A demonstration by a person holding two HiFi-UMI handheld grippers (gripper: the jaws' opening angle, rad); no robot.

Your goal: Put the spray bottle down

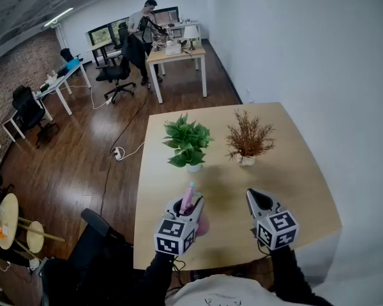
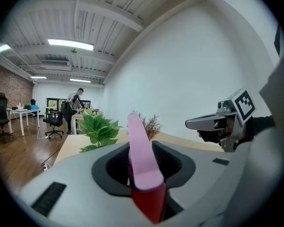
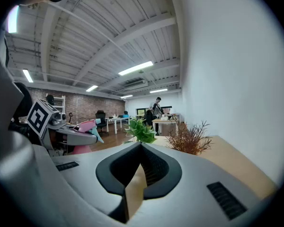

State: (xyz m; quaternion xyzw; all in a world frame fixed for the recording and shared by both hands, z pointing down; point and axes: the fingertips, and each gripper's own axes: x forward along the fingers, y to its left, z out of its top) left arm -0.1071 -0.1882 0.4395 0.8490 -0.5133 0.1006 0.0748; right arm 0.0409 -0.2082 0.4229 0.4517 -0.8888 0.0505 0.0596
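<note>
A pink spray bottle [image 1: 189, 197] stands upright between the jaws of my left gripper [image 1: 190, 204], which is shut on it over the near left part of the wooden table [image 1: 300, 183]. In the left gripper view the pink spray head [image 2: 141, 160] rises between the jaws over a red part. Whether the bottle's base rests on the table is hidden. My right gripper [image 1: 255, 196] hovers a little to the right, shut and holding nothing. The right gripper view shows the bottle [image 3: 85, 126] at the left.
A green potted plant [image 1: 187, 143] and a brown dried plant [image 1: 247, 139] stand further back on the table. A white wall runs along the right. Beyond are desks, office chairs [image 1: 115, 75] and a person [image 1: 143, 24]. A black chair [image 1: 92, 247] is by the table's near left corner.
</note>
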